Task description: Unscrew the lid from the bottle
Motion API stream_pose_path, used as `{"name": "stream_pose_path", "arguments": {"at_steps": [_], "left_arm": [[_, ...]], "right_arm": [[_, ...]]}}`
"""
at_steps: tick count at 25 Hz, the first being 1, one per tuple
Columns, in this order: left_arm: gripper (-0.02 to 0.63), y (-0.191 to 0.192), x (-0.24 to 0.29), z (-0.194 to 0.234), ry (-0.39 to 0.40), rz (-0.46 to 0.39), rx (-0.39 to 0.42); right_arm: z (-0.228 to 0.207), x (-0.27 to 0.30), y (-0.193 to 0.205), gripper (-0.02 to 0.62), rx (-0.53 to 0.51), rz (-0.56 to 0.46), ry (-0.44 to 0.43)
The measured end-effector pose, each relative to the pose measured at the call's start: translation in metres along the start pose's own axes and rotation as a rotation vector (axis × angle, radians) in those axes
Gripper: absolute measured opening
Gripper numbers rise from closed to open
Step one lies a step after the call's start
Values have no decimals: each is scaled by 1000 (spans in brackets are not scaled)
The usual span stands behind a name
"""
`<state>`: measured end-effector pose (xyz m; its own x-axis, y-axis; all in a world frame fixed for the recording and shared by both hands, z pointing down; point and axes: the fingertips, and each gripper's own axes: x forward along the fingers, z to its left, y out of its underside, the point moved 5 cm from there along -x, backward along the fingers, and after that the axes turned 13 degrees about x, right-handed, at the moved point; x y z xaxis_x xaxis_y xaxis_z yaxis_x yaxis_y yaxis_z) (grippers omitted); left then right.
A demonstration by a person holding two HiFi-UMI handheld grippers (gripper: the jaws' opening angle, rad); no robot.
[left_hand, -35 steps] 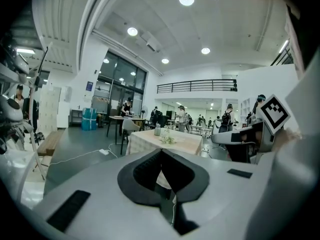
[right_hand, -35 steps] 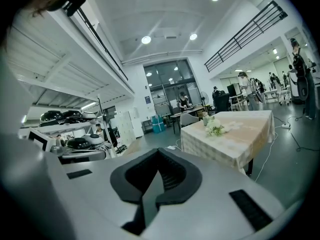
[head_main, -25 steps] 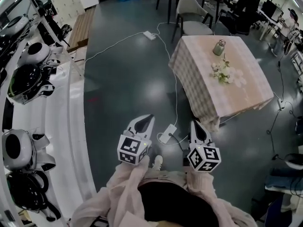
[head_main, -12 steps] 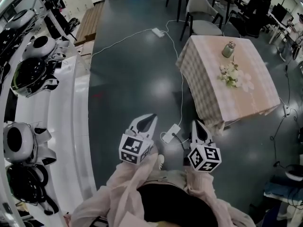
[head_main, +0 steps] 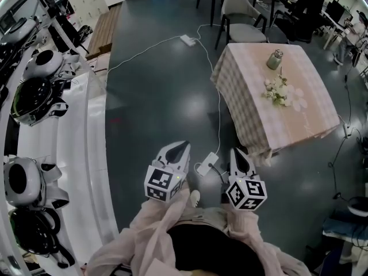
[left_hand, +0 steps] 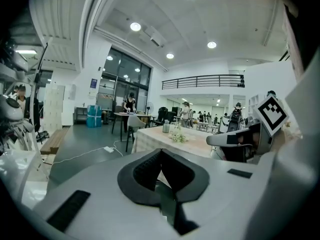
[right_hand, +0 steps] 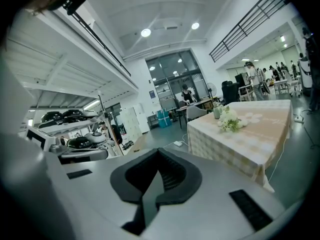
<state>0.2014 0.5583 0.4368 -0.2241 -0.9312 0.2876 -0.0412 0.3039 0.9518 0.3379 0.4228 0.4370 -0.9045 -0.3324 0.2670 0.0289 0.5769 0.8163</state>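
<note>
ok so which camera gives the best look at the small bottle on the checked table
The head view: the small grey lidded bottle stands in the clear on the checked tablecloth, beyond the white flowers. The left and right gripper views show it only as a tiny, far-off shape beside those flowers.

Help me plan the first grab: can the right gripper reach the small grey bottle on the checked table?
Probably not yet. The small grey bottle stands far across the dark floor on the checked-cloth table; the right gripper, shut, is held close to the person.
</note>
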Motion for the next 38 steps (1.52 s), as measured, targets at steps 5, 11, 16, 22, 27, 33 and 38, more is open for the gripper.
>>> {"name": "stream_pose_path", "arguments": {"at_steps": [5, 11, 16, 22, 27, 33, 38], "left_arm": [[26, -3, 22, 18, 4, -7, 0], [26, -11, 58, 50, 16, -15, -1], [26, -28, 93, 82, 26, -31, 10], [26, -42, 125, 123, 34, -38, 24], [26, -49, 151, 160, 29, -47, 19], [26, -51, 186, 204, 26, -60, 11], [26, -53, 209, 234, 40, -70, 11]], "right_arm": [[-5, 22, -8, 12, 1, -9, 13], [-6, 66, -26, 12, -11, -11, 13], [-6, 107, -51, 12, -18, -26, 10], [-1, 157, -74, 12, -21, -37, 12], [4, 198, -85, 12, -27, -31, 8], [5, 245, -98, 12, -42, -32, 11], [5, 281, -108, 12, -40, -46, 29]]}}
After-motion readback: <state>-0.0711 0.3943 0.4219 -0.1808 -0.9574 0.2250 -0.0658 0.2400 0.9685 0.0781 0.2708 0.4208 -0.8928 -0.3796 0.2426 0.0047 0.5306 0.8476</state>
